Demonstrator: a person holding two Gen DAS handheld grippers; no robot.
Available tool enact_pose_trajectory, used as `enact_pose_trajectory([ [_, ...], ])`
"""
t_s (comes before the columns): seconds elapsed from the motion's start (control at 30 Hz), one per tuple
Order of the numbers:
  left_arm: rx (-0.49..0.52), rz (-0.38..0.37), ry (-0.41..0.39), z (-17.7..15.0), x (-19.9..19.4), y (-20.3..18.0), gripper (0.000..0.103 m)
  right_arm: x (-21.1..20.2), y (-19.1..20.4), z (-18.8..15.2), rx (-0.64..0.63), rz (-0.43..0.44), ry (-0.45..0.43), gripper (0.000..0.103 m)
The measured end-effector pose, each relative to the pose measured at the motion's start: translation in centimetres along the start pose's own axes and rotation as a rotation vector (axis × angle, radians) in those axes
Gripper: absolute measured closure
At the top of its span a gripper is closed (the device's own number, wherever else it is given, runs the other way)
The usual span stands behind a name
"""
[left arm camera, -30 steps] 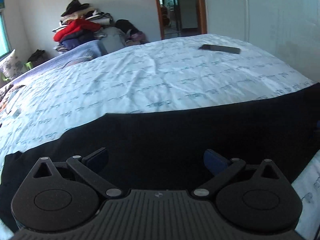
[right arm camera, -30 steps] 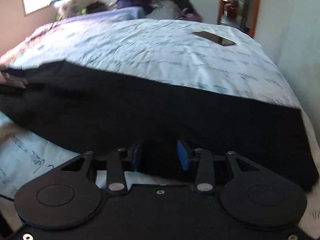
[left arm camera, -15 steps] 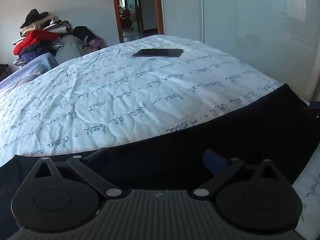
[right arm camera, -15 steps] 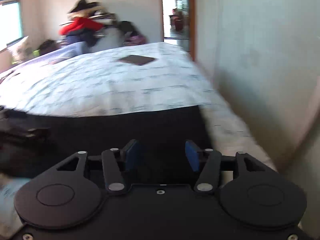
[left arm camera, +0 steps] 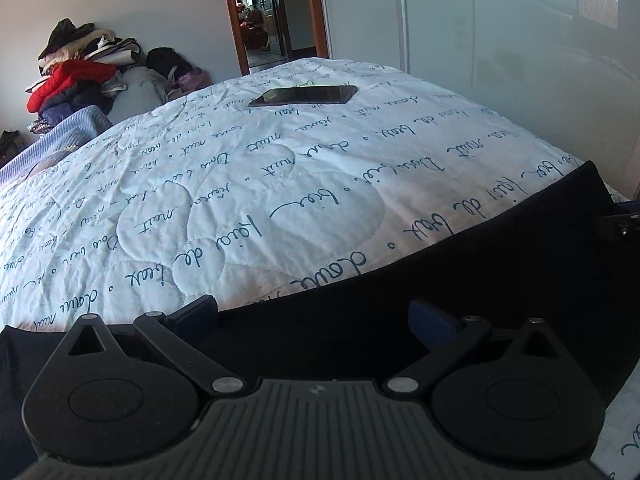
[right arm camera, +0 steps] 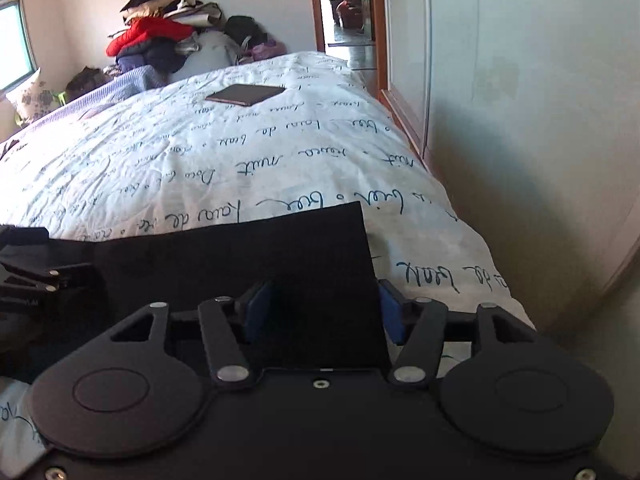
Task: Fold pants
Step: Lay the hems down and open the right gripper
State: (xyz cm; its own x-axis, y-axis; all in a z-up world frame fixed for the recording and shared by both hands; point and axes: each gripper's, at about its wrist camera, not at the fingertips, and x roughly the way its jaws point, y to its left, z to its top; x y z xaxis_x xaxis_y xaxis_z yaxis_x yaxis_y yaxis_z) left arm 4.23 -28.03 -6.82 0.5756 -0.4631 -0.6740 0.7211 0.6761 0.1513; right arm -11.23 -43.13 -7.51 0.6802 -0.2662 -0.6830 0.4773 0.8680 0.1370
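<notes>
Shift: both views have swung right toward the wardrobe since a second ago.
Pants [right arm camera: 240, 264]: black, flat along the bed's [left arm camera: 280, 184] near edge, laid out for folding.
Left claw [left arm camera: 316, 316]: spread over mid-fabric, gripping nothing.
Right claw [right arm camera: 322, 312]: spread, straddling the hem corner, seemingly ready to pinch.
Phone [left arm camera: 304, 95]: well apart, farther up the bed.
</notes>
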Motion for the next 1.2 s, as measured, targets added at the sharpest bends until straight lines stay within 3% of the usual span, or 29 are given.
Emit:
enact_pose_trajectory([
  [0.33,-0.018,0.003,-0.007,-0.3,0.3,-0.1,0.000,-0.1,-0.4,0.3,0.023,0.008,0.009,0.045],
  [0.43,-0.026,0.002,-0.006,-0.2,0.4,0.0,0.000,-1.4,-0.3,0.1,0.057,-0.043,-0.046,0.045],
  [0.57,-0.032,0.000,-0.015,-0.5,0.5,0.0,0.000,-3.3,-0.6,-1.1,0.104,-0.043,-0.083,0.045],
  [0.8,-0.038,0.020,-0.027,-0.9,-0.8,-0.2,0.001,-2.4,1.1,-1.0,0.000,-0.080,-0.038,0.043],
  [0.97,-0.056,0.070,-0.075,-1.8,-2.6,0.4,0.001,-1.2,2.3,-0.1,-0.076,-0.082,-0.051,0.041],
  [1.07,-0.051,0.083,-0.083,-2.1,-2.9,0.6,0.001,0.4,0.8,1.0,-0.006,-0.040,-0.036,0.040],
  [1.2,-0.013,0.096,-0.068,-2.5,-2.4,0.4,0.001,2.2,-2.5,2.4,0.149,0.151,-0.009,0.039],
])
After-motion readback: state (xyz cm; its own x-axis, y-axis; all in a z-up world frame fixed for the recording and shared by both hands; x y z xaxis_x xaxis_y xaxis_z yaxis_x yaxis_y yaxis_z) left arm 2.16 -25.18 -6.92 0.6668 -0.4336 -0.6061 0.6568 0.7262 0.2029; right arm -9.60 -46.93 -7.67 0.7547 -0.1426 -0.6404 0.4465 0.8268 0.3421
